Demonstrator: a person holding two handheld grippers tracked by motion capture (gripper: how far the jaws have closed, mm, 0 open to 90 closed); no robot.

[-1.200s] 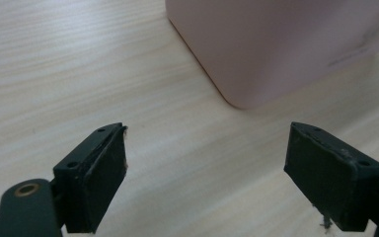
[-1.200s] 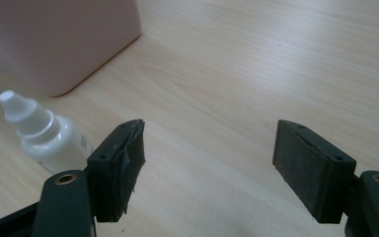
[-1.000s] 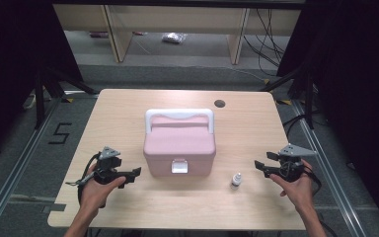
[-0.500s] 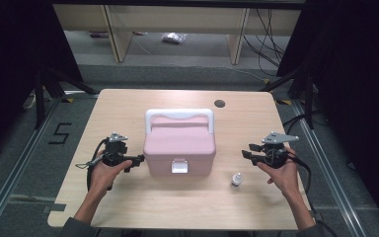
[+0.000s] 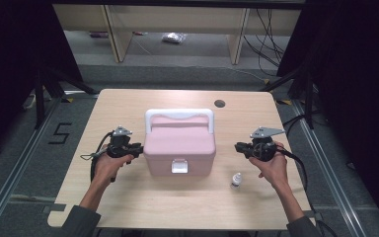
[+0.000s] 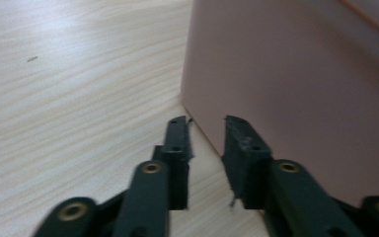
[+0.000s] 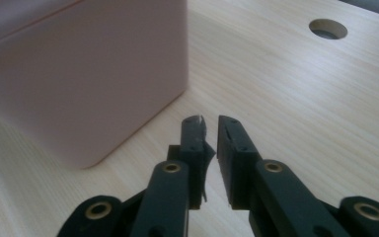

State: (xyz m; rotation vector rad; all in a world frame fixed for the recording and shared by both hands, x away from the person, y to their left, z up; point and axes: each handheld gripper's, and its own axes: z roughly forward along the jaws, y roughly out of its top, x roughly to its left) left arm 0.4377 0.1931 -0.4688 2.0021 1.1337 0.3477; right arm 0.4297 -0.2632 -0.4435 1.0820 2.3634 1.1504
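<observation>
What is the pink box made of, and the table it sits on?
The pink lidded box with a white handle looks like moulded plastic: smooth, matt, one even colour, rounded corners, and a white clip on the front. The pale rectangular table shows wood grain in straight streaks, so it seems to be wood or a wood-look laminate; its flat, even sheen leaves that open.

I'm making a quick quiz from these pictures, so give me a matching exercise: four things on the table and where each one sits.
1. pink box
2. small bottle
3. left hand-held gripper
4. round hole

a. far side of the table, behind the box
b. middle of the table
c. near the box's front right corner
d. beside the box's left wall

Pairs: 1-b, 2-c, 3-d, 4-a
</observation>
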